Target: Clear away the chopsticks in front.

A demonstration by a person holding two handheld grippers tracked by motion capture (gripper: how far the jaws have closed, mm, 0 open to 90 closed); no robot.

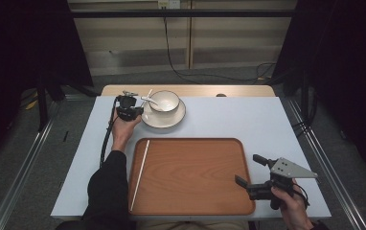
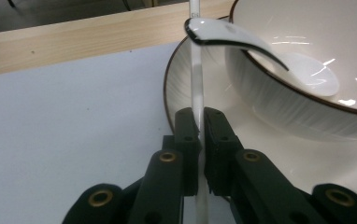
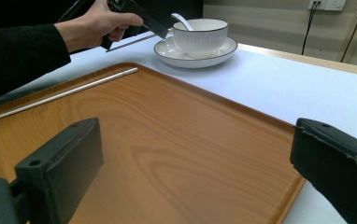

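At the far left of the tabletop (image 1: 267, 120), beside the plate (image 1: 148, 120): my left gripper (image 2: 200, 122), jaws clamped on one white chopstick (image 2: 196, 88) that runs up past the spoon (image 2: 242, 39) resting in the bowl (image 2: 317, 56).

Second chopstick (image 1: 140, 173): lying along the left edge of the wooden tray (image 1: 193, 175), near the front.

Right gripper (image 1: 250, 170): jaws standing wide with nothing between them, hovering over the tray's front right corner.

Handling note: I judge the held stick is bound for the tray beside its mate. It seems to touch the spoon handle, though the view is too close to be sure, so I would lift clear first, keep the stick level, then lay it parallel.
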